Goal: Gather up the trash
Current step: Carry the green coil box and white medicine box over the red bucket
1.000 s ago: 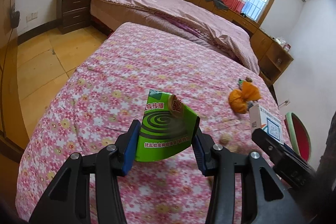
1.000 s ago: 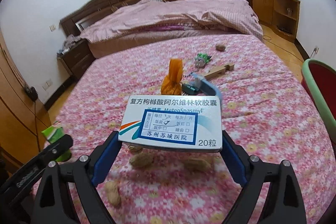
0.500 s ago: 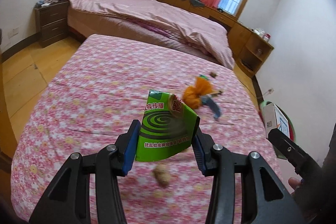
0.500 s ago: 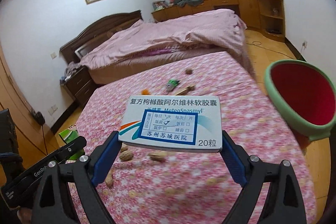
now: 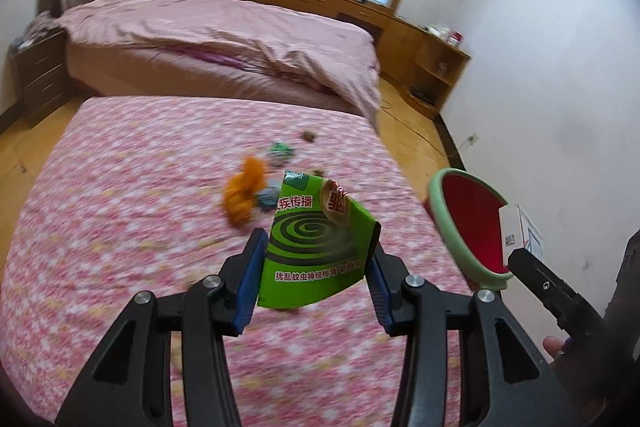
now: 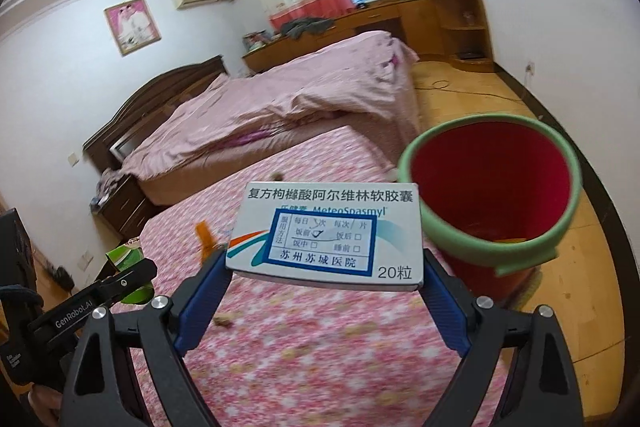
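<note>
My left gripper (image 5: 316, 263) is shut on a green mosquito-coil box (image 5: 316, 247) and holds it above the pink floral bed (image 5: 120, 227). My right gripper (image 6: 326, 267) is shut on a white and blue medicine box (image 6: 326, 235), close to a red bin with a green rim (image 6: 492, 187) that stands on the floor by the bed's right edge. The bin also shows in the left wrist view (image 5: 468, 223), with the right gripper and its box (image 5: 520, 235) just in front of it. An orange wrapper (image 5: 244, 195), a green scrap (image 5: 280, 151) and small bits lie on the bed.
A second bed with a pink quilt (image 5: 224, 31) stands behind. Wooden cabinets (image 5: 424, 51) run along the far wall under the window. A dark nightstand (image 5: 36, 75) is at far left. Wooden floor (image 6: 480, 95) surrounds the bin. Peanut shells (image 6: 224, 319) lie on the near bed.
Both grippers have swung to the right with their boxes still held. The red bin has come into view and now sits close to the right gripper.
</note>
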### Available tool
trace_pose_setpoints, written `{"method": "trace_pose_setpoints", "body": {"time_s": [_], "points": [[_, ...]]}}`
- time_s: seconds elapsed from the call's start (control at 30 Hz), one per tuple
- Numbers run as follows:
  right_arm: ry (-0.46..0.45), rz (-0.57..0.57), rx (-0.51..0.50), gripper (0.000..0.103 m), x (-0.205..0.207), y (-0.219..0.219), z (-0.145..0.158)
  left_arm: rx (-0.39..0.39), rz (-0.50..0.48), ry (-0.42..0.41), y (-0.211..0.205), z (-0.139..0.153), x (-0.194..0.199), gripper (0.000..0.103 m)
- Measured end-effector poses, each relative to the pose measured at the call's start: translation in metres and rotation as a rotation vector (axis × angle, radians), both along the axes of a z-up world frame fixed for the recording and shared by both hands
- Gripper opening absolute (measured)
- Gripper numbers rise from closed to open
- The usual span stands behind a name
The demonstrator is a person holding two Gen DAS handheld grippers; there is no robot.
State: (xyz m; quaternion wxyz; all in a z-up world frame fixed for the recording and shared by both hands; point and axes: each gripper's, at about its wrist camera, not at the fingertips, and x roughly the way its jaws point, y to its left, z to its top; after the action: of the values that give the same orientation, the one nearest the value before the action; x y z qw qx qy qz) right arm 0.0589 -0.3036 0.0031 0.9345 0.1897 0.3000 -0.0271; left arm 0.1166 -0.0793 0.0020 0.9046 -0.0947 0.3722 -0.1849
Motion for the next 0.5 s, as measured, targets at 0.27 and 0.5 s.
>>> {"method": "trace_pose_setpoints", "body": {"time_s": [0.27,0.5], "points": [[-0.016,-0.104,0.006,0.093,-0.01,-0.062,0.004,0.027,-0.147,0.016,-0.078,0.001,0.014,0.047],[-0.002,-0.184,0.013,0.093,-0.015,-0.116,-0.003,0.048,-0.27,0.031,-0.15,-0.004,0.029,0.047]]}}
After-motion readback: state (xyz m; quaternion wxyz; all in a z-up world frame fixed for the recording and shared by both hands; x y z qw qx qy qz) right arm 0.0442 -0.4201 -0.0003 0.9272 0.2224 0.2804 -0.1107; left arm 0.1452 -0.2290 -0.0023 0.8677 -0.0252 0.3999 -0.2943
